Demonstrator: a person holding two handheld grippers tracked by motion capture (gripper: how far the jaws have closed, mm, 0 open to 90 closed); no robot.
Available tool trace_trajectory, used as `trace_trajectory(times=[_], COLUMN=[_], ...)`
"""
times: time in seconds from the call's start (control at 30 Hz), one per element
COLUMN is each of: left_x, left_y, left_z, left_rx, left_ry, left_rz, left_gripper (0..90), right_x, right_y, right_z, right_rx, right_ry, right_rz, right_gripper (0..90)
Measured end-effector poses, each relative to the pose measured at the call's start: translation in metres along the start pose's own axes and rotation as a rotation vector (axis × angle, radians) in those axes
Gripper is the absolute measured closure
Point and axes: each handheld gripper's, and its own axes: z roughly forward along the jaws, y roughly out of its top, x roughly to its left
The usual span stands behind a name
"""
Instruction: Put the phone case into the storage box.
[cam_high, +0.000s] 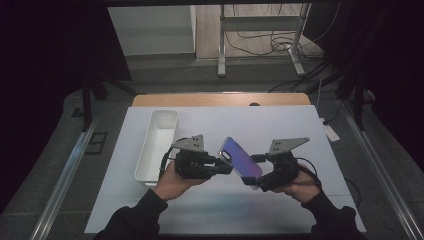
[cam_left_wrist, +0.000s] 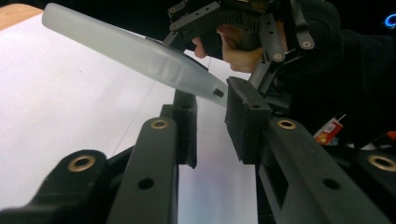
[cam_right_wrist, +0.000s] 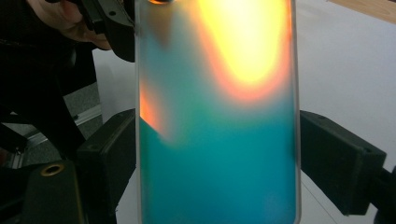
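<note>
The right tongs (cam_high: 252, 181) clamp a phone case (cam_high: 240, 158) by its two long edges; in the right gripper view both pads press against the sides of the case (cam_right_wrist: 217, 140). The case is iridescent, showing violet-blue from above and teal with an orange-yellow sheen close up. It is held clear of the desk (cam_high: 310, 130), tilted, with its camera-cutout end pointing away from the person and toward the left.

The left tongs (cam_high: 227, 166) stand at the upper end of the case. In the left gripper view the jaws are narrowed, and the frosted edge of the case (cam_left_wrist: 135, 53) lies across their tips. The right-hand pad (cam_left_wrist: 245, 119) touches the corner of the case; whether the other pad presses on it cannot be told.

A white rectangular tray (cam_high: 157, 145) rests on the desk just to the left of the left hand (cam_high: 172, 182), well apart from the case. The right hand (cam_high: 300, 187) holds its gripper near the desk's front edge.
</note>
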Motion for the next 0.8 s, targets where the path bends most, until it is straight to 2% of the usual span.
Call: trace_trajectory(times=[0.33,0.4,0.8], left_x=[0.0016,0.0021,0.0006], left_y=[-0.0004,-0.0002,0.0002], left_z=[-0.0003,-0.0005,-0.0010], left_rx=[-0.001,-0.003,-0.009], left_ry=[-0.050,-0.071,-0.128], left_rz=[-0.011,-0.013,0.028], left_gripper=[81.4,82.8,88.2], right_x=[-0.0023,-0.0028,-0.0048], right_y=[-0.0020,-0.0025,-0.0037], right_z=[0.0006,0.0012,0.0036], right_rx=[-0.001,-0.001,0.004], right_ry=[0.029,0.039,0.101], right_rz=[0.001,0.001,-0.004], right_gripper=[16.8,16.7,16.2])
